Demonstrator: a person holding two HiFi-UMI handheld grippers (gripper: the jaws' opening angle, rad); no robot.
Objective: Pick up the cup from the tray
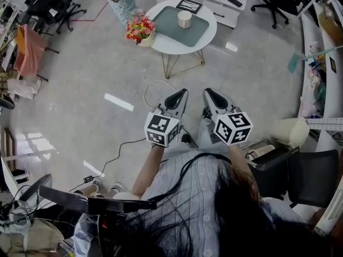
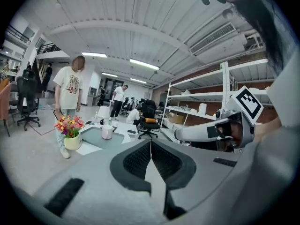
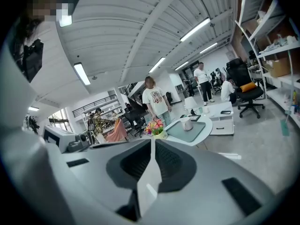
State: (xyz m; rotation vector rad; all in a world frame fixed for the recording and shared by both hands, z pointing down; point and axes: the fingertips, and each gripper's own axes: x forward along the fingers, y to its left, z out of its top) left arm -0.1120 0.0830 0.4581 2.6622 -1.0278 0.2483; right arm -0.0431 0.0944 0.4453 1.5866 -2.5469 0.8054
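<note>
- while both tools hang well apart from the table, neither holds anything: left gripper has its jaws pressed together on nothing, and right gripper is the same, pads meeting with no gap.
- cup stands upright on the grey-green tray, toward the tray's far side, on the round white table.
- flower pot sits just beside the tray at the table's left edge; bare floor lies between grippers and table.
- cup reads as a plain pale cylinder, probably ceramic or stiff plastic. it's too small in every view to be sure, and i can't tell if it has a handle.
- handling guess: rigid, won't give under the pads, light to moderate weight. the smooth wall is likely slippery, so it wants a firm squeeze. if ceramic, it chips on a knock.
- take hold across the side wall near mid-height, jaws level, one pad each side. that keeps it from tipping.
- jaws must open wider than the cup before closing in.
- right gripper looks to have the cleaner line; flowers crowd the left side.
- lift straight up; dragging may shift the tray.
</note>
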